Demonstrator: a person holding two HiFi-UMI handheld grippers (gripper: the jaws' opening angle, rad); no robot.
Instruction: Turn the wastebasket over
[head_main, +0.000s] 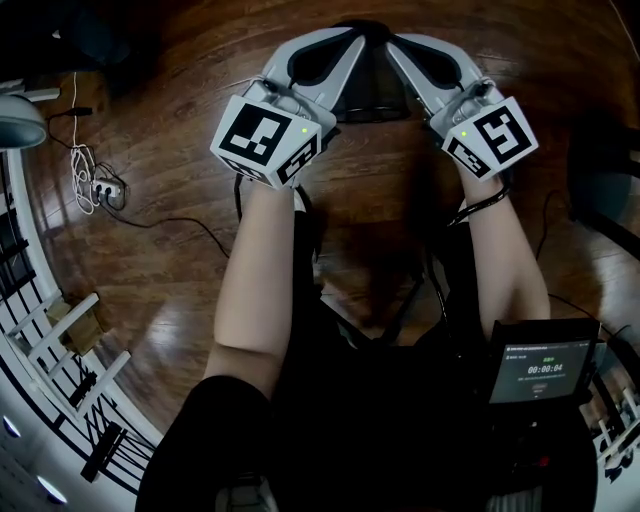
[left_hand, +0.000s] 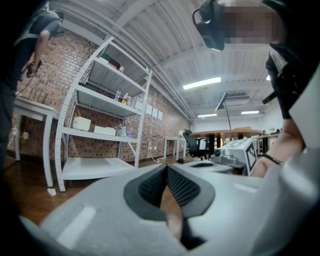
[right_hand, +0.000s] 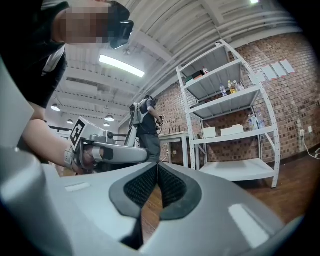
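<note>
In the head view my left gripper (head_main: 356, 38) and right gripper (head_main: 394, 44) are held out level over the wooden floor (head_main: 180, 250), tips turned toward each other and almost meeting. A dark shape (head_main: 368, 95) lies under and between them; I cannot tell whether it is the wastebasket. Neither gripper view shows a wastebasket. In the left gripper view my left gripper (left_hand: 166, 169) is shut with nothing between its ribbed pads (left_hand: 152, 187), and the right gripper (left_hand: 239, 152) shows beyond. My right gripper (right_hand: 157, 166) is likewise shut and empty, with the left gripper (right_hand: 107, 152) opposite.
A white shelf rack (left_hand: 100, 125) with boxes and bottles stands by the brick wall, beside a white table (left_hand: 30, 107). A person (right_hand: 147, 130) stands further back. A power strip and cables (head_main: 100, 185) lie on the floor. A timer screen (head_main: 540, 360) sits at my waist.
</note>
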